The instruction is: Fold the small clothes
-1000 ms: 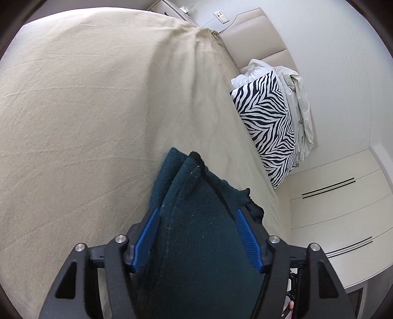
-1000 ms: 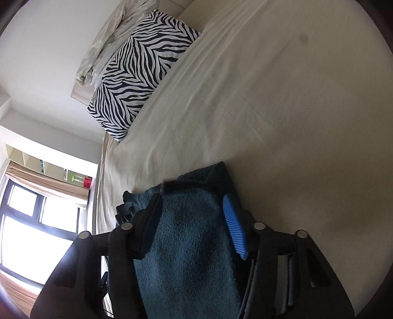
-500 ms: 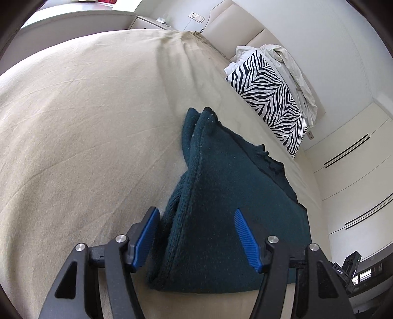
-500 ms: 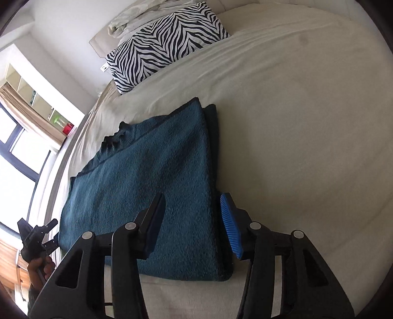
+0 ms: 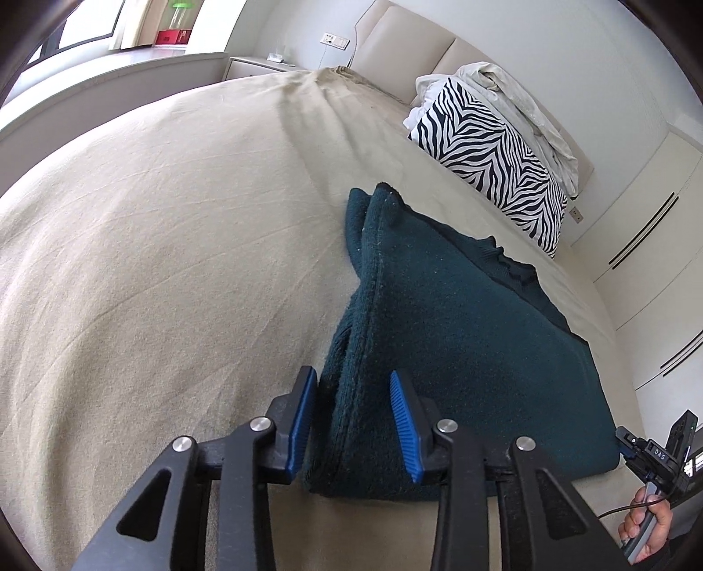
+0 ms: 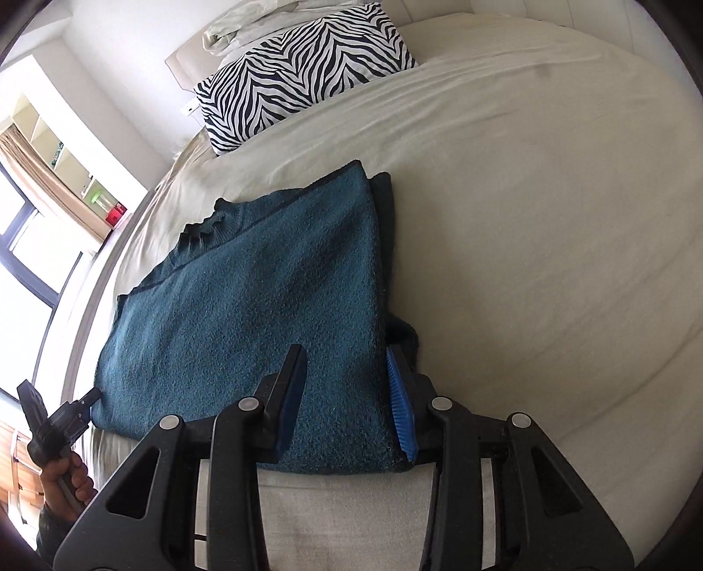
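Note:
A dark teal knitted sweater [image 5: 461,342] lies folded flat on the beige bed sheet [image 5: 154,263]; it also shows in the right wrist view [image 6: 263,307]. My left gripper [image 5: 351,417] is open, its blue pads astride the sweater's near left folded edge. My right gripper [image 6: 347,391] is open, its jaws astride the sweater's near right corner. The right gripper shows in the left wrist view [image 5: 654,457] at the sweater's far corner, and the left gripper shows in the right wrist view [image 6: 57,421].
A zebra-print pillow [image 5: 487,158] and a crumpled white sheet [image 5: 518,101] lie at the headboard [image 5: 408,39]. A nightstand [image 5: 259,68] and a window sill [image 5: 110,74] stand beyond the bed. White wardrobe doors [image 5: 650,246] are on the right.
Both grippers have pulled back from the sweater, which now lies flat on the bed. Their jaws have narrowed somewhat but stay open. The cameras have tilted to level.

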The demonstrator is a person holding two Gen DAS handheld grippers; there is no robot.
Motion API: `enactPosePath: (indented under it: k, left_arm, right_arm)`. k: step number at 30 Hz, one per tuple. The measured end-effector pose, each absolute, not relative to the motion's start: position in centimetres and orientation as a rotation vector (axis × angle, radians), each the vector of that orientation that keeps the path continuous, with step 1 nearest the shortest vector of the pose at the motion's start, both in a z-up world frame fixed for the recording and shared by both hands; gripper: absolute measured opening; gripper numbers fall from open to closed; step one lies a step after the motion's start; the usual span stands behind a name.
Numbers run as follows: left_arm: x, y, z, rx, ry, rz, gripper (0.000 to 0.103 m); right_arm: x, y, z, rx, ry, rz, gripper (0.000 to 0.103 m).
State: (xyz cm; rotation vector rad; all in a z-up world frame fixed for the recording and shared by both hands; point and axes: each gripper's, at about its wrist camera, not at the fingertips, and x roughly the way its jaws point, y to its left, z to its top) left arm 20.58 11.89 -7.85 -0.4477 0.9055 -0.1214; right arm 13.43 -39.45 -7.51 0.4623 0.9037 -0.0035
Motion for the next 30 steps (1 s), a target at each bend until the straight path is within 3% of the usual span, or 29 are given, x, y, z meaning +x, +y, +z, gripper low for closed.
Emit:
enactPosePath:
  k: [8, 10, 16, 30]
  left_arm:
    - [20.5, 12.2, -8.1, -0.428, 0.919, -0.108, 0.022]
    - [20.5, 12.2, -8.1, -0.421, 0.922, -0.102, 0.018]
    - [20.5, 12.0, -8.1, -0.408, 0.929, -0.098, 0.011]
    - [20.0, 12.5, -8.3, -0.412, 0.933, -0.128, 0.009]
  right_arm:
    - [13.4, -39.5, -7.8, 0.434, 0.914, -0.022, 0.018]
    - [13.4, -39.6, -7.8, 0.426, 0.918, -0.038, 0.007]
    - [13.2, -39.6, -7.4, 0.449, 0.936, -0.025, 0.005]
    - [10.7, -41.8, -10.1, 0.574, 0.963, -0.04, 0.005]
